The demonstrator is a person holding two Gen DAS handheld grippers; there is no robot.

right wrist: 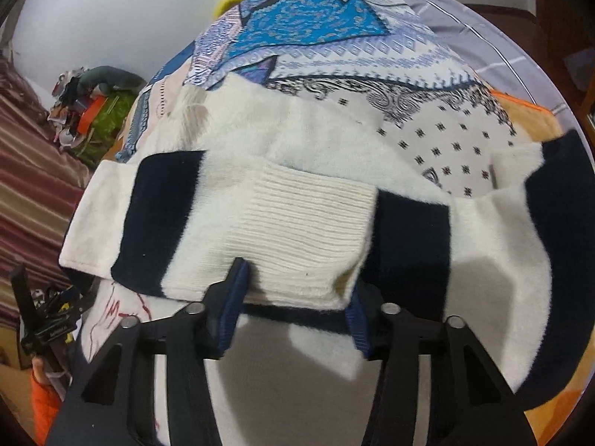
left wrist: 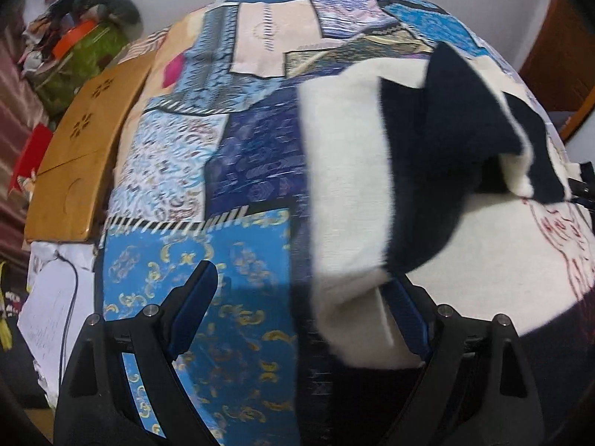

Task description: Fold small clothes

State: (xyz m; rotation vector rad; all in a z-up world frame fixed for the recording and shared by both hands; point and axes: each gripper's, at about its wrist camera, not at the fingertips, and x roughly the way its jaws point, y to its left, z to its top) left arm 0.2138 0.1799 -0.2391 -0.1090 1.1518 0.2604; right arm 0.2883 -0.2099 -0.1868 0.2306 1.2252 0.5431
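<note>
A small white fleece garment with navy bands (right wrist: pixel 282 223) lies on a blue patchwork cloth (left wrist: pixel 223 156). In the right wrist view a sleeve with a ribbed white cuff (right wrist: pixel 308 215) is folded across the body. My right gripper (right wrist: pixel 297 290) is open, its fingers either side of the cuff's near edge. In the left wrist view the garment (left wrist: pixel 346 186) fills the right half, with a navy flap (left wrist: pixel 457 126) raised. My left gripper (left wrist: pixel 305 297) is open; its right finger (left wrist: pixel 409 316) lies under the white edge, its left finger (left wrist: pixel 193 304) over bare cloth.
A wooden board (left wrist: pixel 81 156) lies at the cloth's left edge, with white paper (left wrist: pixel 55 304) below it. A green container with an orange lid (left wrist: pixel 78 52) and clutter stand at the far left. A striped fabric (right wrist: pixel 33 148) runs along the left.
</note>
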